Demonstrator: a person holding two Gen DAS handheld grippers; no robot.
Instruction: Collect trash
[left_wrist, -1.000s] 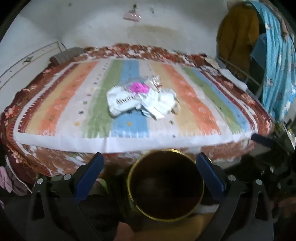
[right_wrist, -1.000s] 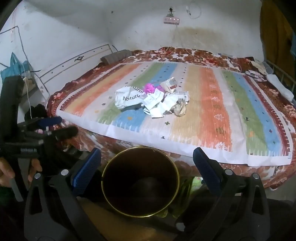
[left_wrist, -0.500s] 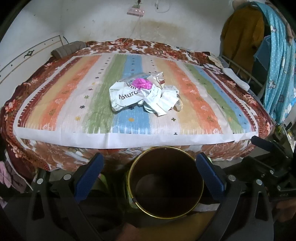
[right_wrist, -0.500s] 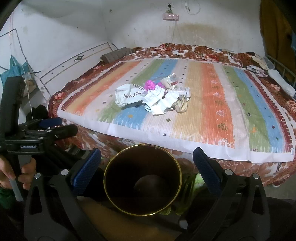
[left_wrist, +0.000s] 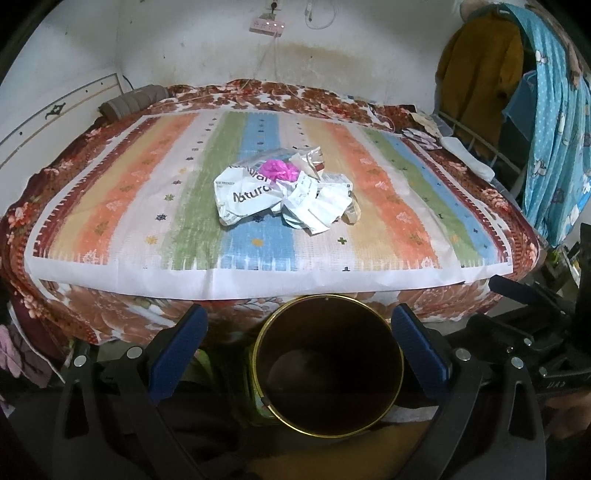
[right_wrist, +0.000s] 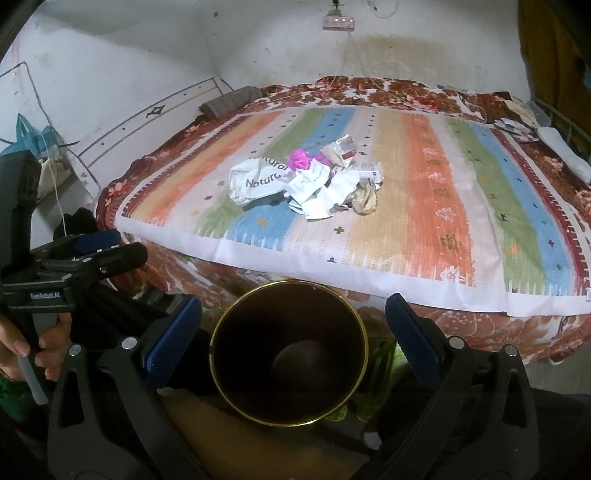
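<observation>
A pile of crumpled trash (left_wrist: 284, 195) lies mid-bed on the striped sheet: a white "Natural" bag (right_wrist: 258, 181), a pink scrap (left_wrist: 277, 170), paper slips and a beige wad (right_wrist: 364, 199). A dark bin with a gold rim (left_wrist: 328, 365) stands on the floor at the bed's near edge, seen between the fingers in both views. My left gripper (left_wrist: 298, 321) is open and holds nothing. My right gripper (right_wrist: 293, 306) is open and holds nothing. Both hang above the bin (right_wrist: 290, 354), well short of the pile.
The striped sheet (left_wrist: 110, 206) covers a floral bedspread (right_wrist: 480, 328). Clothes hang at the right (left_wrist: 554, 129), beside a metal rack. A grey roll (left_wrist: 133, 101) lies at the bed's far left. A hand (right_wrist: 22, 347) holds the left gripper's handle (right_wrist: 99, 243).
Both views drift only slightly, and the left view's blur has cleared. The pile and bin stay put. Both grippers remain open with nothing taken hold of.
</observation>
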